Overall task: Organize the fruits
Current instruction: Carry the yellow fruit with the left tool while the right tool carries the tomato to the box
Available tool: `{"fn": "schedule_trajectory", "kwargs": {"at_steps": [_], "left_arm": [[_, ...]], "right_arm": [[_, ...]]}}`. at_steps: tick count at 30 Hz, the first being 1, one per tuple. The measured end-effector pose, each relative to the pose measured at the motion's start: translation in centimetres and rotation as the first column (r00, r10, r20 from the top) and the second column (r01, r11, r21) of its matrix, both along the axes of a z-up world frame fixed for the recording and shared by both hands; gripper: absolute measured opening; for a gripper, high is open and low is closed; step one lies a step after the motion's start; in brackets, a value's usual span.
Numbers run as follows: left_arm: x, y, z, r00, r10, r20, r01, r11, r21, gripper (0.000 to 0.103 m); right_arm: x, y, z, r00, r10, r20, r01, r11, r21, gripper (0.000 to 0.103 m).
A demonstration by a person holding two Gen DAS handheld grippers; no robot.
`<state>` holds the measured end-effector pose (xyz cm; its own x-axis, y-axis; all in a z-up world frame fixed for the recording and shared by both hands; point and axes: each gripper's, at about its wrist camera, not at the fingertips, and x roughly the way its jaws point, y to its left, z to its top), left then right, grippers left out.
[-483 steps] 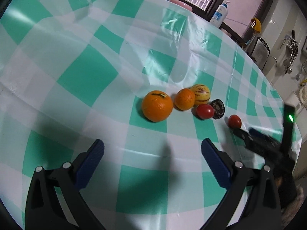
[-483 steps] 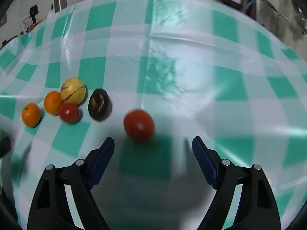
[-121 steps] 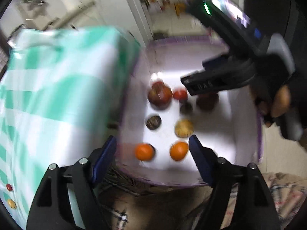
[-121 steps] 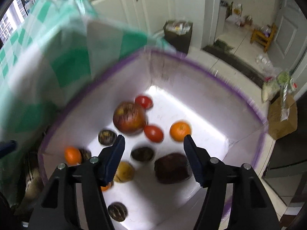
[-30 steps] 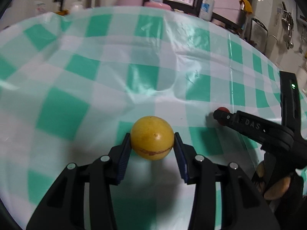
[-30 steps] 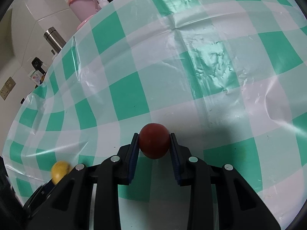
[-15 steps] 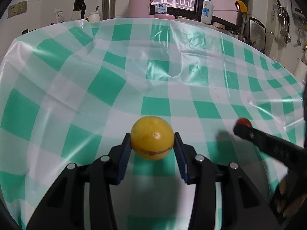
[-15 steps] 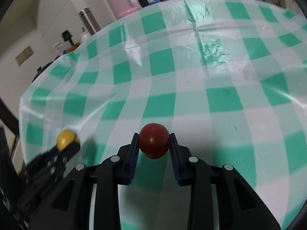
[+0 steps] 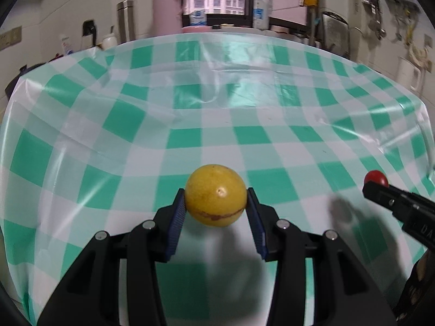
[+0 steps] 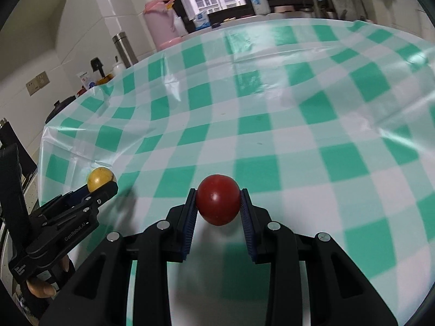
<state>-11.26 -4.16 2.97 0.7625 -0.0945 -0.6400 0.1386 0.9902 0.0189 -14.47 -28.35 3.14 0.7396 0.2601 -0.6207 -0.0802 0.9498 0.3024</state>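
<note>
A round yellow fruit (image 9: 216,195) with a brown streak is clamped between the blue pads of my left gripper (image 9: 216,202), held above the green-and-white checked tablecloth (image 9: 217,108). My right gripper (image 10: 218,203) is shut on a red tomato (image 10: 218,203), also lifted over the cloth. In the left wrist view the right gripper (image 9: 376,183) juts in from the right edge with the tomato (image 9: 376,178) at its tip. In the right wrist view the left gripper (image 10: 102,183) shows at the left with the yellow fruit (image 10: 100,178), a person's fingers under its handle.
A pink jug (image 9: 166,6), a steel flask (image 9: 125,20), white bottles (image 9: 260,11) and small jars stand on the counter behind the table. The cloth (image 10: 299,108) drapes over the table's left edge. A dish rack (image 9: 334,31) and hanging utensils are at the back right.
Both grippers have drawn back from the table with their fruits still clamped; more of the cloth, the counter and the window now shows. The right gripper has slid toward the left view's right edge.
</note>
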Motion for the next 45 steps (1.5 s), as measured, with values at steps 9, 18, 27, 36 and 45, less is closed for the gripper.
{"fn": "schedule_trajectory", "kwargs": {"at_steps": [9,18,27,36,45], "left_arm": [[-4.2,-6.9,-0.2,0.985,-0.172,0.015,0.171,0.982,0.083,0.044],[-8.0,-12.9,-0.2,0.945,-0.325,0.024,0.317,0.934,0.168,0.044],[-11.2,-18.7,-0.4,0.882,-0.472,0.002,0.459,0.859,0.229,0.044],[-15.0,-25.3,-1.1,0.776,-0.629,-0.046,0.615,0.738,0.278,0.044],[-19.6,-31.2,-2.1,0.653,-0.754,-0.075,0.725,0.592,0.353,0.044]], "right_arm": [[-5.6,-5.2,-0.2,0.996,-0.079,0.027,0.080,0.996,-0.026,0.031],[-10.8,-10.6,-2.2,0.983,-0.182,0.003,0.182,0.983,-0.017,0.031],[-16.3,-16.1,-2.9,0.949,-0.314,0.007,0.314,0.949,-0.012,0.031],[-20.7,-20.7,-4.1,0.901,-0.434,-0.008,0.434,0.901,0.006,0.031],[-25.1,-24.6,-6.1,0.839,-0.543,-0.047,0.544,0.839,0.007,0.031]]}}
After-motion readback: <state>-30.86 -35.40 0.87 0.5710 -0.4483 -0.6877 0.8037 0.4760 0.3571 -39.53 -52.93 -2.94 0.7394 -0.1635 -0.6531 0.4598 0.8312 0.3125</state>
